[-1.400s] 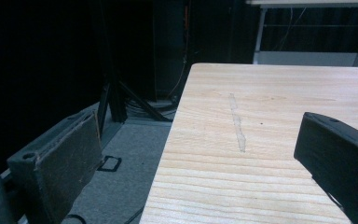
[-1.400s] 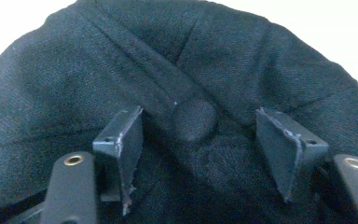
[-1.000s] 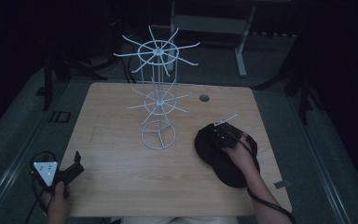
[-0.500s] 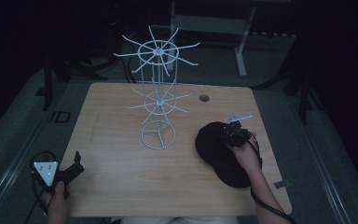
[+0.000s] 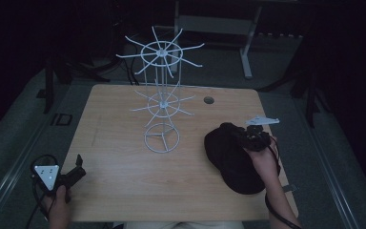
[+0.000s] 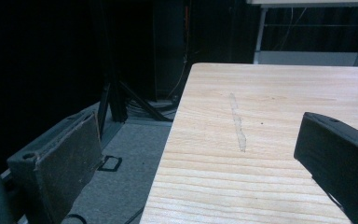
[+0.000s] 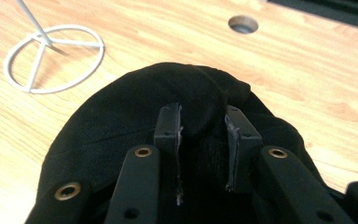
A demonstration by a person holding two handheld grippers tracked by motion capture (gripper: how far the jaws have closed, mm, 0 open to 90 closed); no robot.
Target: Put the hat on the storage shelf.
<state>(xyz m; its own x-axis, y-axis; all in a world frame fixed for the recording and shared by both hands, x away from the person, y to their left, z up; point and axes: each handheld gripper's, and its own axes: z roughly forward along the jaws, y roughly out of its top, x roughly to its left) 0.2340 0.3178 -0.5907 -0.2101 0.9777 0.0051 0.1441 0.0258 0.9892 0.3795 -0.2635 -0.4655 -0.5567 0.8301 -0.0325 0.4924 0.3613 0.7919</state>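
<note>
The right gripper has its jaws pinched on a raised fold of the black cap, which lies on the wooden table at about four o'clock from the white wire rack. The rack's ring base sits near the cap. The left gripper rests at the table's seven o'clock corner, jaws wide apart, holding nothing.
</note>
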